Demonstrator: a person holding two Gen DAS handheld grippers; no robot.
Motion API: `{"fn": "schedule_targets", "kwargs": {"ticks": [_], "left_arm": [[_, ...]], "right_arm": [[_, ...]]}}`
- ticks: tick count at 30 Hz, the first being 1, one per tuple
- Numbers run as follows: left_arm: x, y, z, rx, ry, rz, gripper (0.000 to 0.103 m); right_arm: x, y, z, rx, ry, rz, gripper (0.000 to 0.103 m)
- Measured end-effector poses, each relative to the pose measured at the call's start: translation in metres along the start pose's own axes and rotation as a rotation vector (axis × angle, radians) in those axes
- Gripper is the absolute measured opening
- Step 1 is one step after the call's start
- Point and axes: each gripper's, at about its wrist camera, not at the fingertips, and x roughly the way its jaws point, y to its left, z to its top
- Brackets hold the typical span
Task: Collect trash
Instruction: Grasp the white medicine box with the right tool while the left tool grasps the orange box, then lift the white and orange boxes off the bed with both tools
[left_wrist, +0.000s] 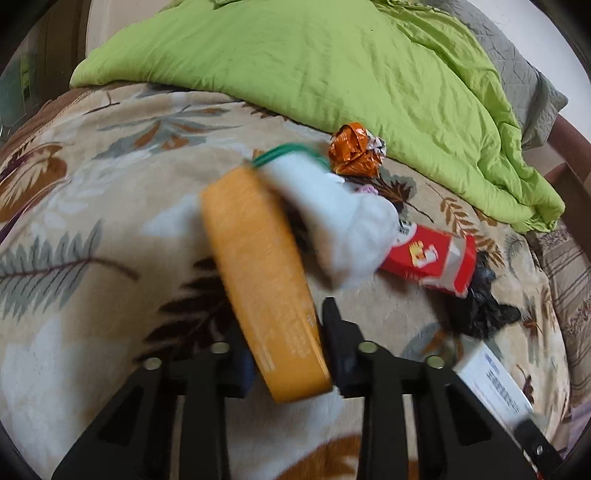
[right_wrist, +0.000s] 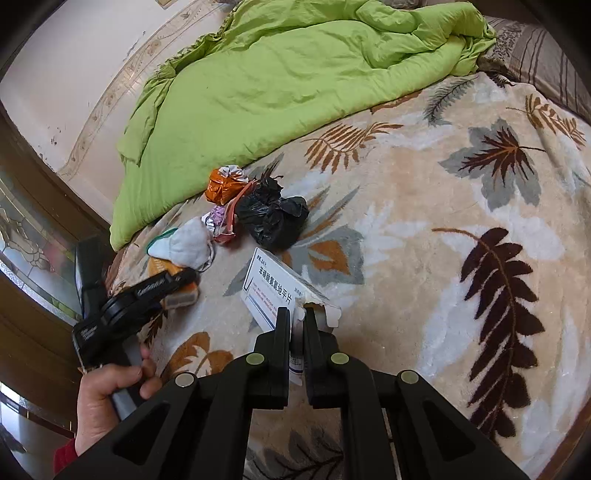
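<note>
My left gripper (left_wrist: 288, 332) is clamped on an orange box (left_wrist: 258, 273), lifted off the bed (right_wrist: 424, 206). My right gripper (right_wrist: 295, 317) is closed on a white pill box (right_wrist: 275, 286). Near the edge of the green quilt (right_wrist: 277, 74) lie a white sock (left_wrist: 343, 225), a red packet (left_wrist: 432, 258), a black bag (right_wrist: 273, 218) and a crumpled orange wrapper (left_wrist: 354, 149).

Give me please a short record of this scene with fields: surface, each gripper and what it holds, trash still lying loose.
surface: leaf-patterned blanket on a bed, green quilt behind
left gripper: shut on orange box
right gripper: shut on white medicine box
loose trash: black plastic bag, orange foil wrapper, red packet, white cloth with green edge
</note>
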Motion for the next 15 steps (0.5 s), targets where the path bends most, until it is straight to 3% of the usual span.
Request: {"fn": "schedule_targets", "kwargs": {"ticks": [7,15], "left_arm": [[-0.042,-0.006,-0.045,0.027,0.051,-0.074,0.023],[-0.102,-0.019,-0.121,0.168,0.079,-0.097,0.023]], "right_arm": [[-0.005,0.01,-0.004,-0.043,-0.012,0.017,0.007],[-0.045,0.024,-0.019,-0.151,-0.082,0.069,0.007]]}}
